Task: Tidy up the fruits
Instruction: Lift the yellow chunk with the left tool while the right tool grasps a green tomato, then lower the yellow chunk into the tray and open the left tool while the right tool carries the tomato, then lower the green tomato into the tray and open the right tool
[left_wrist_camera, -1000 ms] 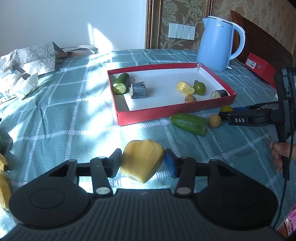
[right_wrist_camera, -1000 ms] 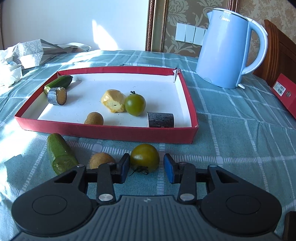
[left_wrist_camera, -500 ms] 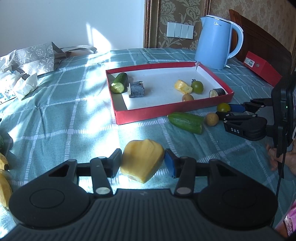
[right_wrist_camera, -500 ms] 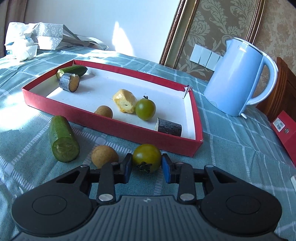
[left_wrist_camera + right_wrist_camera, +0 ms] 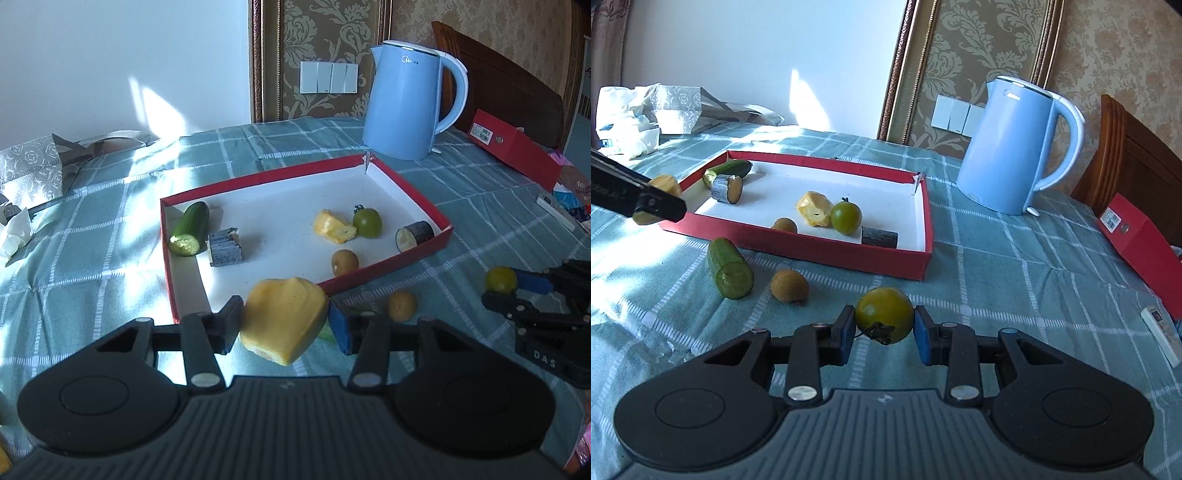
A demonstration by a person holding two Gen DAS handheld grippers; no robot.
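My left gripper (image 5: 283, 324) is shut on a yellow peeled fruit chunk (image 5: 284, 319) and holds it above the near left corner of the red tray (image 5: 424, 251). My right gripper (image 5: 884, 326) is shut on a green tomato (image 5: 884, 309), lifted above the cloth in front of the tray (image 5: 798, 243). It shows at the right of the left wrist view (image 5: 501, 286). The tray holds a cucumber piece (image 5: 190, 229), a dark block (image 5: 225, 246), a yellow chunk (image 5: 334, 229), a green tomato (image 5: 367, 222), a brown fruit (image 5: 344, 261) and another dark piece (image 5: 413, 236).
A cucumber piece (image 5: 730, 267) and a brown fruit (image 5: 789, 286) lie on the checked cloth before the tray. A blue kettle (image 5: 1012, 147) stands behind the tray's right end. A red box (image 5: 1137, 240) and a white remote (image 5: 1161, 336) lie at right. Bags (image 5: 646, 114) sit at far left.
My left gripper has carried the yellow chunk forward up to the tray's near edge. My right gripper has lifted the green tomato off the cloth and drawn back from the tray.
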